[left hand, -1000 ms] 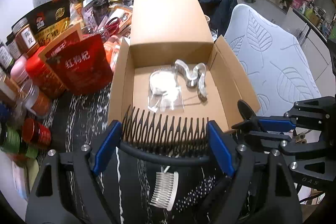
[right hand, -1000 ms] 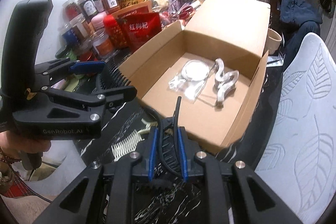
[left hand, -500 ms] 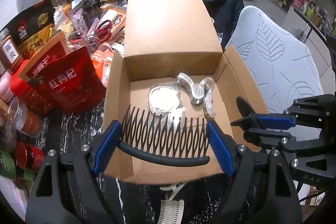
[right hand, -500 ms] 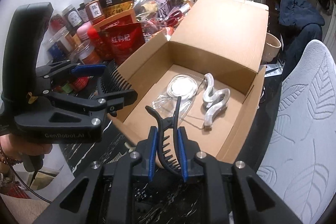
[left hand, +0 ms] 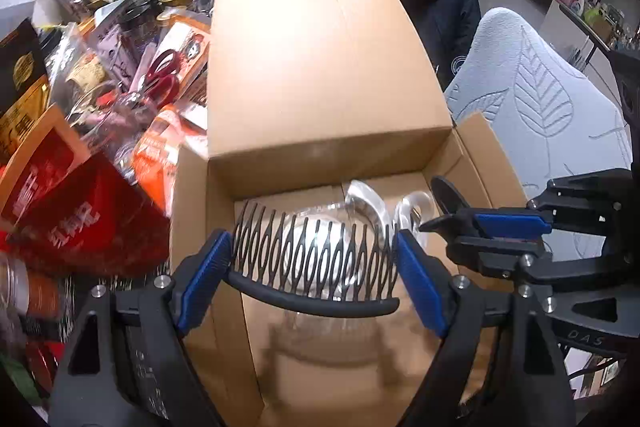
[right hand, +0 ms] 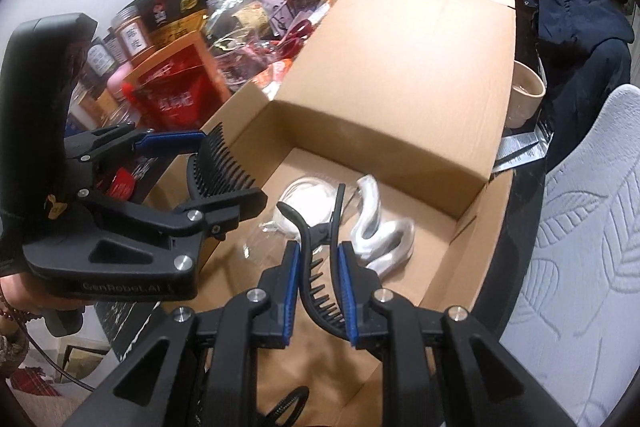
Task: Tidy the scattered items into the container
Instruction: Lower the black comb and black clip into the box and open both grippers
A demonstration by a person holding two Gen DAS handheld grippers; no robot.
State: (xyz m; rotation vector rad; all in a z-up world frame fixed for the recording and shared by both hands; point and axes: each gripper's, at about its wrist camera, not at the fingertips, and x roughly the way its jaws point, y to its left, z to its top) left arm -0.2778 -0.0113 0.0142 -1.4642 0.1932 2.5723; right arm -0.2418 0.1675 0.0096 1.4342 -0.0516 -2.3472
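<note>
1. Hovering over the open cardboard box, the left claw is clenched on a black comb, which is gripped at both ends of its curved spine, with the teeth pointing forward.
2. The right claw is clenched on a black hair clip, which is pinched at its middle above the box floor.
3. Both pieces are judged to be light, stiff plastic. The thin teeth of the comb may bend or snap, so the spine is the better place to be held.
4. A clear wavy hair clip and a white round item in a clear bag are already lying inside the box.
5. Compared with one second ago, both claws are carried further forward: the comb was then at the near edge of the box, and now it is well over the inside. A white comb seen then on the dark surface is no longer in view.
</note>
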